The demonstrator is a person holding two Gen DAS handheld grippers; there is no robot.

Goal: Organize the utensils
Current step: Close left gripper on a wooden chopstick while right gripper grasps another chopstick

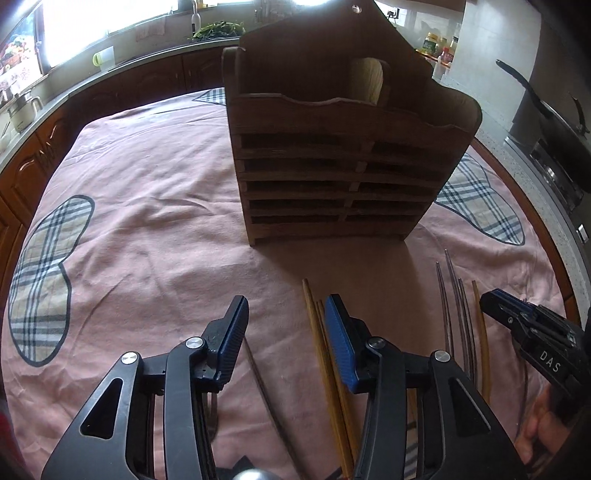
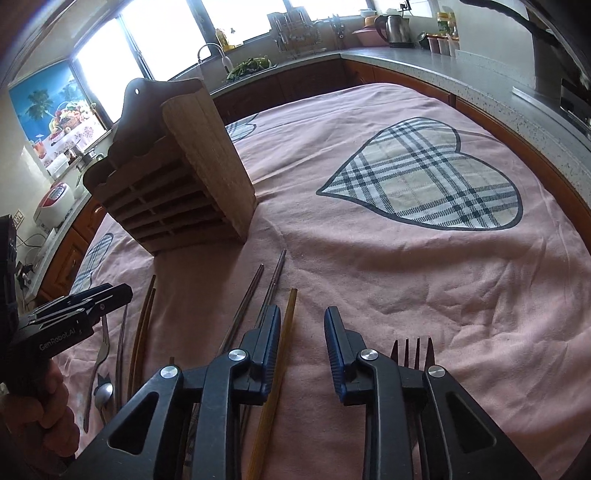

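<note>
The task looks barely begun. The wooden rack (image 1: 332, 162) stands upright on the bench (image 1: 147, 206), and its front slots look empty as far as the shadow lets me tell; only a pale block (image 1: 365, 81) shows in its top compartment, and I cannot tell what it is.

The utensils lie loose on the cloth in front of the rack, at its 6 o'clock. In the right view a yellow chopstick (image 2: 284, 343) runs just inside the left finger of the right gripper (image 2: 303, 325), with metal chopsticks (image 2: 271, 284) at its 10 o'clock, a brown wooden pair (image 2: 146, 321) farther toward 9, and a fork (image 2: 412, 350) lying under the right finger. A spoon (image 2: 103, 393) and a second fork (image 2: 101, 350) lie at the lower left.

Both pairs of fingers stand parted and grip nothing. The left gripper (image 1: 286, 314) hovers above bare cloth, with the brown pair beside its right finger. All sorting into the rack is left to do.

The bench carries a creased pink cloth (image 2: 406, 277) with plaid heart patches (image 2: 428, 184). Around it runs a grey kitchen counter (image 2: 443, 70) on brown cabinets, with bright windows, a sink tap, a kettle (image 2: 393, 27) and jars at 12 o'clock
</note>
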